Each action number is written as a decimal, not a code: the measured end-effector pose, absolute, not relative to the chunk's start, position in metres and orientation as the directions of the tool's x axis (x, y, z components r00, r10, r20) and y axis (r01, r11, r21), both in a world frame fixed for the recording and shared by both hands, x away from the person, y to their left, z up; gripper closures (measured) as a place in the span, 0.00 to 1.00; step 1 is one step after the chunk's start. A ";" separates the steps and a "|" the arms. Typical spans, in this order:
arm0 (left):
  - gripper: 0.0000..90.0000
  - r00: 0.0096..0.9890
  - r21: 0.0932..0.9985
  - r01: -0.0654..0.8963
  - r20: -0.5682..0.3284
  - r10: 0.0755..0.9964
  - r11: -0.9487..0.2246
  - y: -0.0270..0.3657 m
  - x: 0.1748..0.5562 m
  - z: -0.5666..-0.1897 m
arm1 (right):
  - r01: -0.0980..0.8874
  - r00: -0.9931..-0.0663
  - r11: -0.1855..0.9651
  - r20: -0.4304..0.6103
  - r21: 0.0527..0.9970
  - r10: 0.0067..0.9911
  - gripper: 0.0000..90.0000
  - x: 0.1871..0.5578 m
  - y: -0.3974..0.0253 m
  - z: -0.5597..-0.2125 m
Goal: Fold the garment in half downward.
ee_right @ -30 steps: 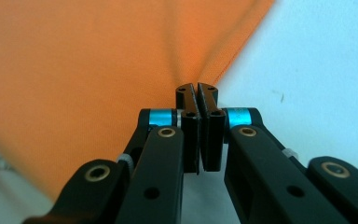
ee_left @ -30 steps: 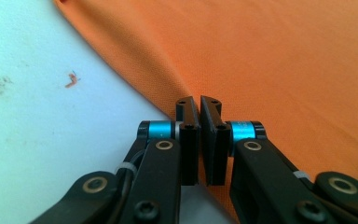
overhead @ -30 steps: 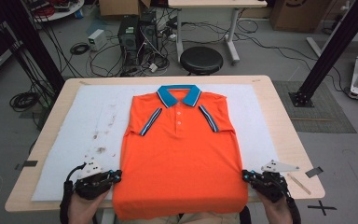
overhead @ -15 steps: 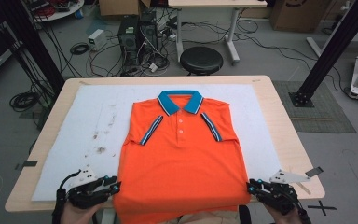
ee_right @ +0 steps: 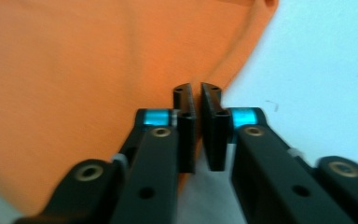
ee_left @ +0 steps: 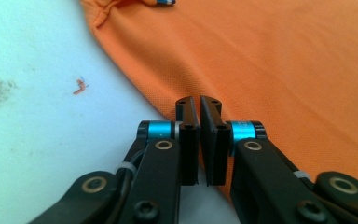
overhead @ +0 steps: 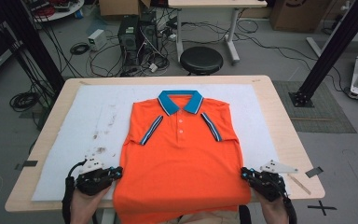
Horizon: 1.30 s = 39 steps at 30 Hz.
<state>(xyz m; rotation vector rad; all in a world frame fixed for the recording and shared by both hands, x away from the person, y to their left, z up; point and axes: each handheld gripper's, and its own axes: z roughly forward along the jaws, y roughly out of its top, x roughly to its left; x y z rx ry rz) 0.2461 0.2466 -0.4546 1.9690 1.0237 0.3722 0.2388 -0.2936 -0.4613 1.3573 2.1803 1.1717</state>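
I have an orange polo shirt [overhead: 182, 158] lying flat, front up, on the white mat [overhead: 88, 116] that covers the wooden table [overhead: 279, 126], its blue collar [overhead: 180, 101] pointing away from me and its hem hanging over the near edge of the table. My left gripper [overhead: 114, 173] sits at the shirt's lower left side edge, and in the left gripper view [ee_left: 199, 103] its two black jaws stand pressed almost together with only a thin slit between them, right on the border where orange cloth meets white mat; I take them to be clenched on that side edge, though the cloth inside the slit is hard to make out. My right gripper [overhead: 245, 174] mirrors it at the lower right side edge, and in the right gripper view [ee_right: 196, 91] its jaws are likewise nearly closed over the shirt's seam. Dark smudges [overhead: 103, 133] mark the mat to the left of the shirt.
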 end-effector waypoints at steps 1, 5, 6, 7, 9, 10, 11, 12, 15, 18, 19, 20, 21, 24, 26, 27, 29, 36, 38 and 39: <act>0.97 0.620 0.802 0.519 -0.114 0.776 -0.296 0.247 0.246 -0.454 | 0.595 -0.502 0.216 0.148 0.774 0.852 0.98 0.238 -0.294 -0.461; 0.97 0.630 0.805 0.513 -0.116 0.768 -0.299 0.254 0.239 -0.454 | 0.601 -0.507 0.227 0.146 0.766 0.849 0.98 0.233 -0.301 -0.458; 0.97 0.630 0.805 0.514 -0.121 0.767 -0.295 0.257 0.236 -0.454 | 0.603 -0.510 0.222 0.156 0.766 0.846 0.98 0.231 -0.304 -0.458; 0.97 0.637 0.803 0.518 -0.133 0.759 -0.294 0.260 0.233 -0.454 | 0.602 -0.516 0.222 0.161 0.767 0.841 0.98 0.228 -0.307 -0.458; 0.97 0.651 0.806 0.515 -0.147 0.745 -0.291 0.263 0.226 -0.454 | 0.609 -0.522 0.223 0.172 0.762 0.835 0.98 0.222 -0.310 -0.458; 0.97 0.659 0.803 0.516 -0.149 0.737 -0.299 0.264 0.223 -0.454 | 0.609 -0.533 0.237 0.168 0.757 0.829 0.98 0.217 -0.311 -0.458; 0.97 0.671 0.799 0.514 -0.149 0.727 -0.311 0.264 0.219 -0.453 | 0.605 -0.541 0.246 0.164 0.757 0.825 0.98 0.214 -0.312 -0.458; 0.97 0.682 0.798 0.510 -0.147 0.716 -0.321 0.264 0.217 -0.452 | 0.606 -0.551 0.261 0.160 0.751 0.819 0.98 0.210 -0.313 -0.457; 0.96 0.698 0.799 0.505 -0.155 0.699 -0.327 0.264 0.213 -0.450 | 0.612 -0.564 0.279 0.160 0.740 0.810 0.96 0.204 -0.315 -0.453; 0.73 0.667 0.815 0.497 -0.139 0.732 -0.298 0.263 0.219 -0.448 | 0.590 -0.555 0.269 0.142 0.761 0.819 0.81 0.207 -0.315 -0.450; 0.69 0.656 0.818 0.497 -0.136 0.743 -0.289 0.262 0.223 -0.448 | 0.578 -0.547 0.261 0.130 0.773 0.827 0.75 0.209 -0.315 -0.449; 0.66 0.643 0.821 0.496 -0.129 0.755 -0.282 0.260 0.226 -0.448 | 0.559 -0.532 0.250 0.112 0.790 0.839 0.71 0.211 -0.314 -0.449; 0.63 0.624 0.821 0.498 -0.115 0.773 -0.280 0.256 0.231 -0.448 | 0.547 -0.524 0.245 0.099 0.800 0.846 0.70 0.215 -0.313 -0.449; 0.61 0.597 0.807 0.512 -0.087 0.797 -0.295 0.246 0.240 -0.451 | 0.551 -0.502 0.262 0.063 0.792 0.863 0.65 0.228 -0.307 -0.454; 0.62 0.592 0.791 0.529 -0.086 0.801 -0.307 0.240 0.244 -0.454 | 0.577 -0.493 0.270 0.066 0.771 0.867 0.66 0.234 -0.301 -0.459; 0.63 0.586 0.798 0.517 -0.067 0.807 -0.310 0.239 0.243 -0.454 | 0.564 -0.485 0.267 0.051 0.781 0.873 0.68 0.233 -0.299 -0.460; 0.77 0.601 0.801 0.512 -0.076 0.796 -0.311 0.238 0.242 -0.454 | 0.562 -0.473 0.263 0.044 0.784 0.880 0.74 0.232 -0.297 -0.461; 0.97 0.639 0.804 0.502 -0.096 0.763 -0.318 0.245 0.240 -0.452 | 0.588 -0.493 0.221 0.129 0.778 0.860 0.98 0.233 -0.306 -0.460; 0.97 0.642 0.809 0.501 -0.110 0.759 -0.307 0.249 0.237 -0.451 | 0.595 -0.499 0.221 0.139 0.773 0.855 0.98 0.230 -0.310 -0.459; 0.97 0.651 0.811 0.499 -0.117 0.750 -0.307 0.251 0.234 -0.451 | 0.598 -0.503 0.222 0.145 0.770 0.852 0.99 0.228 -0.312 -0.459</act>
